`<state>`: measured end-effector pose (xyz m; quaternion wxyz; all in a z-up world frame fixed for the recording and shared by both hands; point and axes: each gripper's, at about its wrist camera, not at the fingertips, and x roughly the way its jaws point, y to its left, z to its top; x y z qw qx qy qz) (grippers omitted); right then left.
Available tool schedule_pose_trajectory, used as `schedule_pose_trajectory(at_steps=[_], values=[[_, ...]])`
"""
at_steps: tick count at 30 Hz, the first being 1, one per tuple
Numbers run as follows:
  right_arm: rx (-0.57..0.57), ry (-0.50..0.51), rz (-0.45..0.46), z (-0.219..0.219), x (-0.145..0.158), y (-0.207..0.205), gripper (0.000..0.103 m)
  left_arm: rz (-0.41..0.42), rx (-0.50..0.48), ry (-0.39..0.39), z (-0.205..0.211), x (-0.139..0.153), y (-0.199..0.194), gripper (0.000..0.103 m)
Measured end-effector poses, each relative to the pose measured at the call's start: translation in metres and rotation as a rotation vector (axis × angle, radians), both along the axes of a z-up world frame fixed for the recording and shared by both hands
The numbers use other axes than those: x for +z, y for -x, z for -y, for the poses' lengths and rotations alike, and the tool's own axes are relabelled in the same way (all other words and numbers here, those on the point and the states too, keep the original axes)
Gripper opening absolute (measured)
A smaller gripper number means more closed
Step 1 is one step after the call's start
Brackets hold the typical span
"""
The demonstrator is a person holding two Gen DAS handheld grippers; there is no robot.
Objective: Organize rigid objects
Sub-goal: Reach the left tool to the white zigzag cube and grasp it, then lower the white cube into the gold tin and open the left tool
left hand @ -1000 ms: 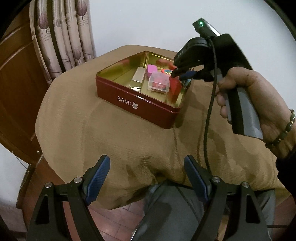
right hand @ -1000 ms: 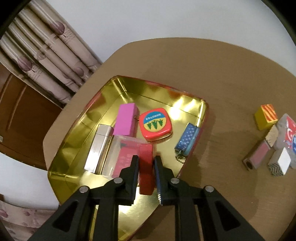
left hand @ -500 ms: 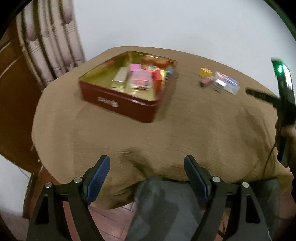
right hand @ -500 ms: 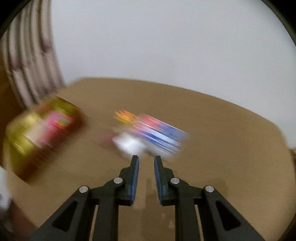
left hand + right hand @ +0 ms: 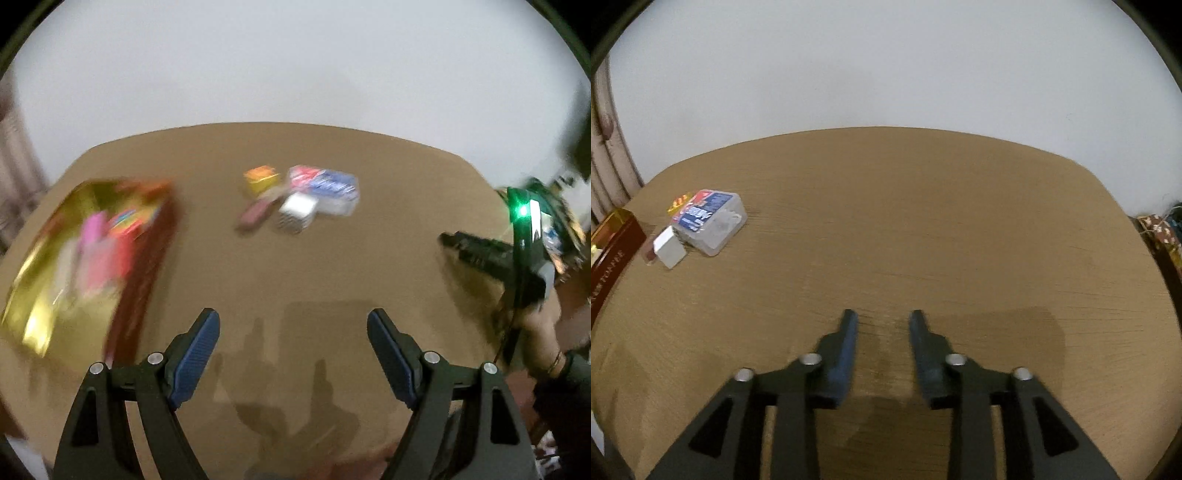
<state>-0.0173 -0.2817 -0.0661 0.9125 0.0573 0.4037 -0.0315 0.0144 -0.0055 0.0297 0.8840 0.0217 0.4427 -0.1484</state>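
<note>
Lying in a tight cluster toward the far left of the brown desk (image 5: 923, 229), the loose pieces touch or nearly touch one another. Largest is a clear plastic box (image 5: 711, 221) with a red and blue printed label on its lid; in the left wrist view the same clear plastic box (image 5: 327, 189) is smeared by motion blur. Against its near corner sits a small white cube (image 5: 668, 251), whose side shows a black and white pattern in the left view (image 5: 297, 212). Behind the box is a small yellow block with an orange top (image 5: 261, 179), mostly hidden in the right wrist view. A slim dark pink stick (image 5: 255, 213) lies flat just beside the cube, on the side toward the tin.

Left of the cluster and apart from it stands the red tin (image 5: 140, 280) with a gold inside (image 5: 40, 295). It holds pink, red and orange things, too blurred to name. Only its dark red wall with gold lettering (image 5: 609, 258) reaches into the right wrist view.

The left tool (image 5: 293, 354) hovers over bare desk at the near edge, its blue-padded fingers spread wide and holding nothing. The right tool (image 5: 882, 350) hovers over the middle of the desk, well apart from the cluster, its fingers parted with a clear gap and nothing between them. In the left view the right tool (image 5: 448, 239) comes in from the right edge, blurred, with a green light on its body.
</note>
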Motion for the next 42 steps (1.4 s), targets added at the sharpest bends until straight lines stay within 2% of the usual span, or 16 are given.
schedule_pose_trajectory(at_steps=[3, 7, 11, 13, 15, 21, 28, 32, 35, 38, 42], values=[[0.006, -0.033, 0.016, 0.006, 0.001, 0.002, 0.040, 0.020, -0.043, -0.030, 0.018, -0.006, -0.037, 0.079], [0.003, -0.092, 0.026, 0.012, 0.002, 0.008, 0.040, -0.016, -0.072, -0.001, 0.028, -0.017, -0.083, 0.078], [0.016, -0.103, 0.026, 0.010, 0.004, 0.012, 0.040, -0.045, -0.076, 0.047, 0.027, -0.024, -0.111, 0.078], [0.019, -0.110, 0.029, 0.013, 0.005, 0.015, 0.040, -0.047, -0.086, 0.037, 0.028, -0.026, -0.117, 0.075], [0.021, -0.122, 0.027, 0.015, 0.005, 0.015, 0.040, -0.045, -0.104, 0.018, 0.031, -0.028, -0.119, 0.065], [0.029, -0.142, 0.031, 0.025, 0.009, 0.023, 0.040, -0.061, -0.154, -0.040, 0.043, -0.038, -0.127, 0.065], [0.031, -0.159, 0.030, 0.039, 0.014, 0.032, 0.041, -0.104, -0.178, -0.072, 0.045, -0.050, -0.137, 0.064], [0.030, -0.161, 0.029, 0.041, 0.015, 0.035, 0.041, -0.122, -0.200, -0.078, 0.050, -0.052, -0.139, 0.050], [0.029, -0.166, 0.028, 0.043, 0.017, 0.037, 0.041, -0.142, -0.213, -0.090, 0.054, -0.058, -0.142, 0.027], [0.027, -0.173, 0.028, 0.045, 0.018, 0.039, 0.041, -0.119, -0.213, -0.098, 0.057, -0.059, -0.140, 0.026], [0.025, -0.178, 0.026, 0.048, 0.019, 0.040, 0.041, -0.109, -0.185, -0.099, 0.058, -0.055, -0.117, 0.026]])
